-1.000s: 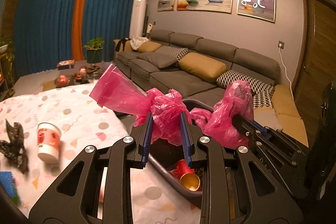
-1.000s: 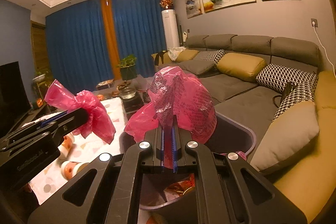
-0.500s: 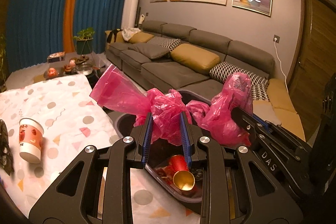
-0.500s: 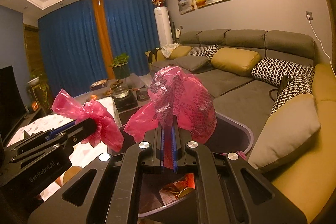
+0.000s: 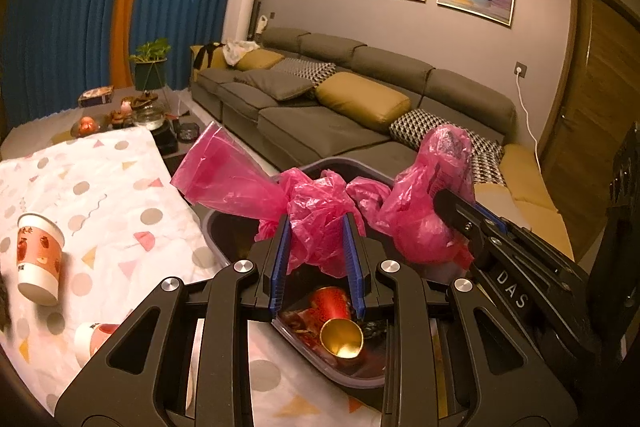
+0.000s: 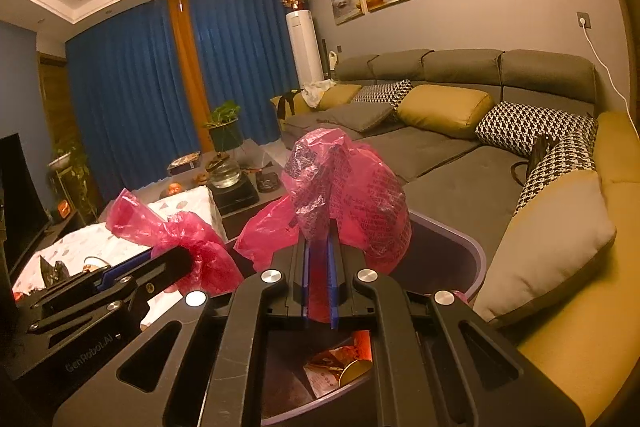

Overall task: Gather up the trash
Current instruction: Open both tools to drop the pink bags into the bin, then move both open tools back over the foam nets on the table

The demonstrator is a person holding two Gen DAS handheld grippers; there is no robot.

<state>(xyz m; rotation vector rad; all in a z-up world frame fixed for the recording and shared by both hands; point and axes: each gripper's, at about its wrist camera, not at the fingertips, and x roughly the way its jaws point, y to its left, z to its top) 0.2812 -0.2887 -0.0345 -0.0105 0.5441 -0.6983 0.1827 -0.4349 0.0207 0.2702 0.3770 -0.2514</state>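
A grey trash bin (image 5: pixel 344 379) lined with a pink plastic bag stands beside the table, with a gold-lined red cup (image 5: pixel 340 331) and wrappers inside. My left gripper (image 5: pixel 316 227) is shut on one bunched handle of the pink bag (image 5: pixel 316 211) above the bin. My right gripper (image 6: pixel 320 251) is shut on the other handle of the bag (image 6: pixel 352 187), and shows at the right of the left wrist view (image 5: pixel 452 203). The two handles are held apart, a short gap between them.
A table with a dotted white cloth (image 5: pixel 100 195) is at the left, with two paper cups (image 5: pixel 38 259) (image 5: pixel 94 341) on it. A grey sofa with cushions (image 5: pixel 360 99) runs along the right. A low tea table (image 5: pixel 132 111) stands further back.
Both grippers have risen a little with the bag handles, and the view has shifted. The bin's inside shows more. The grips have not changed.
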